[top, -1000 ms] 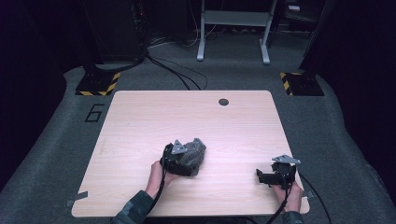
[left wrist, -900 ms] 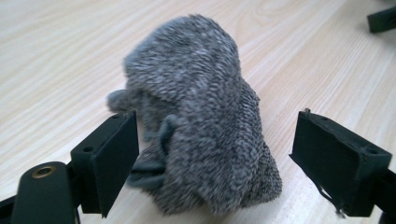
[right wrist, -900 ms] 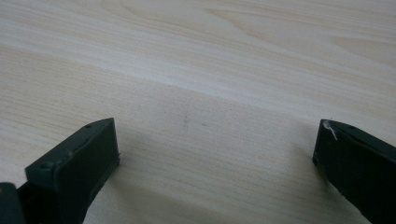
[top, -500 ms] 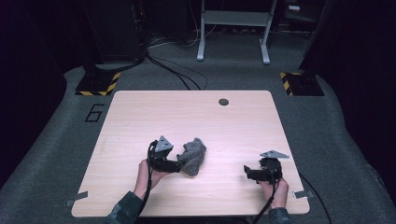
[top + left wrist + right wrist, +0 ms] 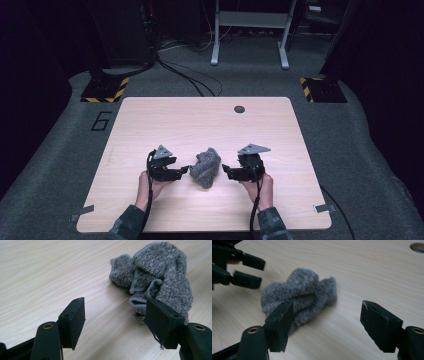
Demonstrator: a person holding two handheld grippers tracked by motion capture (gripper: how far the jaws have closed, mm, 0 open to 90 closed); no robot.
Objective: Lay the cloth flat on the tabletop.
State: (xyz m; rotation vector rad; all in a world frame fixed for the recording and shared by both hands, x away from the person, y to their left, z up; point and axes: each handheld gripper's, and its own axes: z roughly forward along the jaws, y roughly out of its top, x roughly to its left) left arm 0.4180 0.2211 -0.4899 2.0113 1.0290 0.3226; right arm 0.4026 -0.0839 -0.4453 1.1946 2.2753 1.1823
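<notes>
High view: a grey knitted sock (image 5: 206, 167) lies crumpled on the near half of a pale wooden table (image 5: 200, 120), about midway between its left and right edges. The person's two hands come in from the bottom edge, one on each side of the sock. The left gripper (image 5: 183, 170) sits just left of the sock with its tips pointing right at it, very near or touching its edge; which of the two cannot be told from above. The right gripper (image 5: 226, 171) sits just right of the sock, pointing left at it, with a sliver of bare wood between. A small dark hole (image 5: 239, 109) marks the far part of the tabletop, well apart from the sock.

Left gripper view: the left gripper (image 5: 115, 315) has its jaws apart with only bare wood between them. They have just been closing. The sock (image 5: 155, 277) lies ahead and to the right, and its near fold is partly hidden behind the right-hand jaw.

Right gripper view: the right gripper (image 5: 327, 317) also has its jaws apart, and they too have just been closing. The sock (image 5: 299, 295) lies ahead, its near edge behind the left-hand jaw, and nothing is pinched. The left gripper (image 5: 252, 271) shows blurred at the upper left, just beyond the sock.
</notes>
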